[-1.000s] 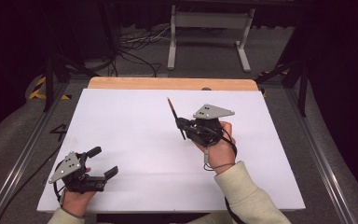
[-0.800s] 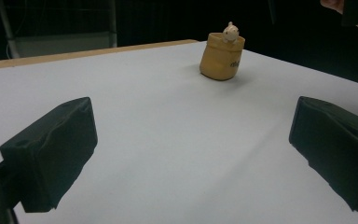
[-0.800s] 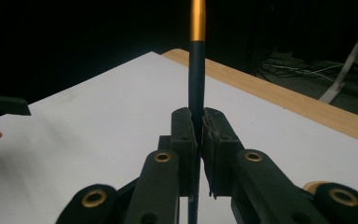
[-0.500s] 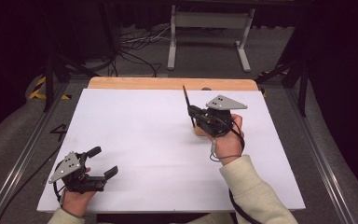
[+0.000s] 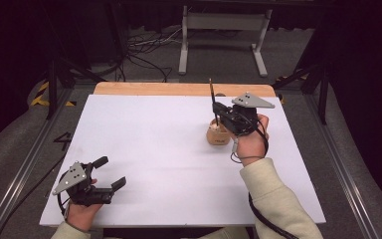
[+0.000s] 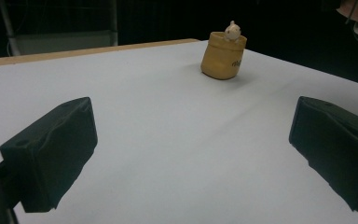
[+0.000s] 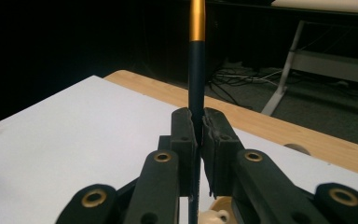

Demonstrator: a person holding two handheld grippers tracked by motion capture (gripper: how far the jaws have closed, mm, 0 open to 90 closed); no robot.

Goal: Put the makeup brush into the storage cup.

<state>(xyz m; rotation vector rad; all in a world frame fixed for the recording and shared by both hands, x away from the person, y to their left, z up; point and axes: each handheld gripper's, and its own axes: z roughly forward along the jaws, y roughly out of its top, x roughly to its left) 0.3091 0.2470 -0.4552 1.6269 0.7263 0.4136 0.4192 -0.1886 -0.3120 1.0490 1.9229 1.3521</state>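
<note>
A tan pen cup (image 5: 218, 135) with a small white figure at its rim stands on the white table top (image 5: 154, 149), right of centre. My right gripper (image 5: 218, 110) hovers just above the cup, shut on a dark pen (image 5: 212, 97) that stands nearly upright, its lower end at the cup's mouth. In the right gripper view the right gripper (image 7: 199, 128) pinches the pen (image 7: 196, 70) below its gold band, with the cup's rim (image 7: 223, 201) underneath. My left gripper (image 5: 110, 172) rests open at the near left corner. The left gripper view has the left gripper (image 6: 191, 116) with nothing between its jaws and the cup (image 6: 222, 58) far ahead.
A wooden strip (image 5: 179, 88) runs along the table's far edge. Behind it on the floor stand a white metal frame (image 5: 224, 30) and loose cables (image 5: 139, 45). Dark rails flank the table on both sides.
My right gripper has carried the pen to the right and farther back, and the pen has turned from slanted to nearly upright over the cup. The left gripper has stayed put.
</note>
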